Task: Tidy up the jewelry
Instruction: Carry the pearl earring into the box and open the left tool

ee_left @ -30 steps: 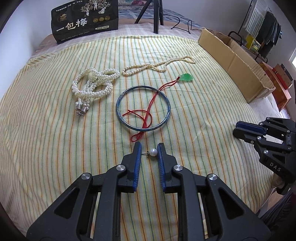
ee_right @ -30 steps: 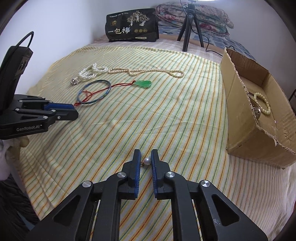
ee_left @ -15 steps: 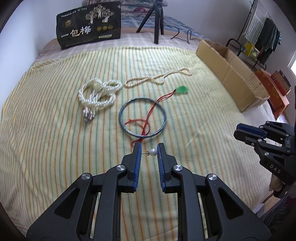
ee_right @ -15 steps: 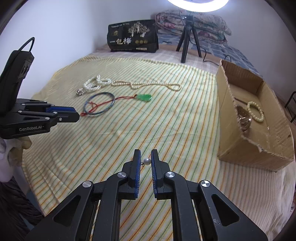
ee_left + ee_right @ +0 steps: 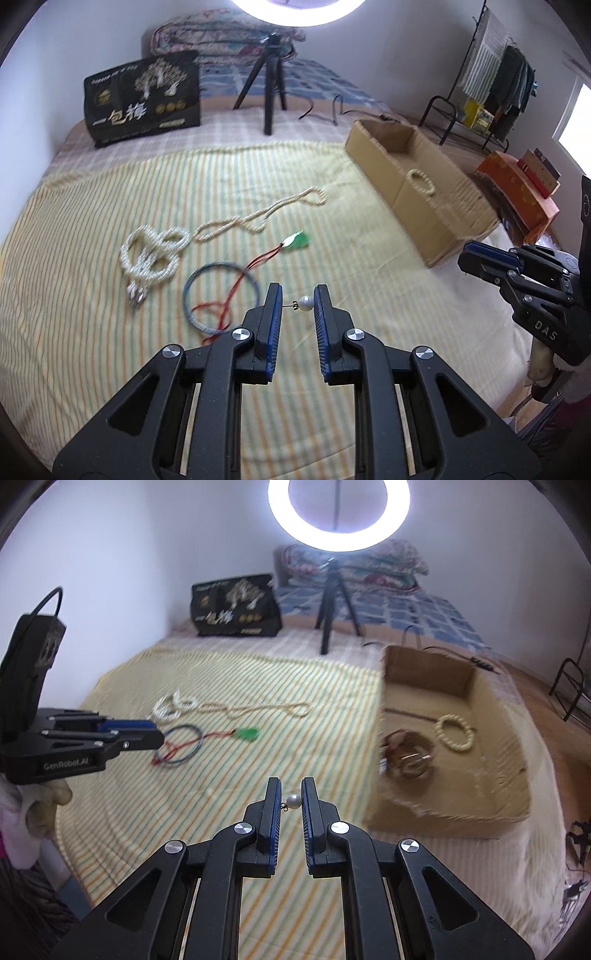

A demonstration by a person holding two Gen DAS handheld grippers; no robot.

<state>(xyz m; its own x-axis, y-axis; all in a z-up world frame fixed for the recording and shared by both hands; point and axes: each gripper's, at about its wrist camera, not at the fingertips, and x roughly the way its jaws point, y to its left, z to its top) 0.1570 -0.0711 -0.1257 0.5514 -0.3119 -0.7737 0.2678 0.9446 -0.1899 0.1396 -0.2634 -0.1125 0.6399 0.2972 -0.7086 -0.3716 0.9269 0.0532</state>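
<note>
Left gripper (image 5: 297, 303): jaws clenched on a pearl earring (image 5: 305, 303), lower centre of frame. Right gripper (image 5: 291, 802): jaws clenched on a second earring (image 5: 293, 801), lower centre. Box (image 5: 491, 716) at right holds a bracelet (image 5: 455, 732); bangle (image 5: 221, 297) lies on the bed (image 5: 74, 332), centre-left.

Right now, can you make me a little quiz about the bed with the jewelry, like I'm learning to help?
1. True or false: each gripper, left and right, is shut on a pearl earring (left's, right's).
2. What lies in the box? A) bead bracelet B) green pendant C) blue bangle
3. Fill in: the pendant's red cord crosses the blue ____.

Key: 1 true; 2 A; 3 bangle.
</note>
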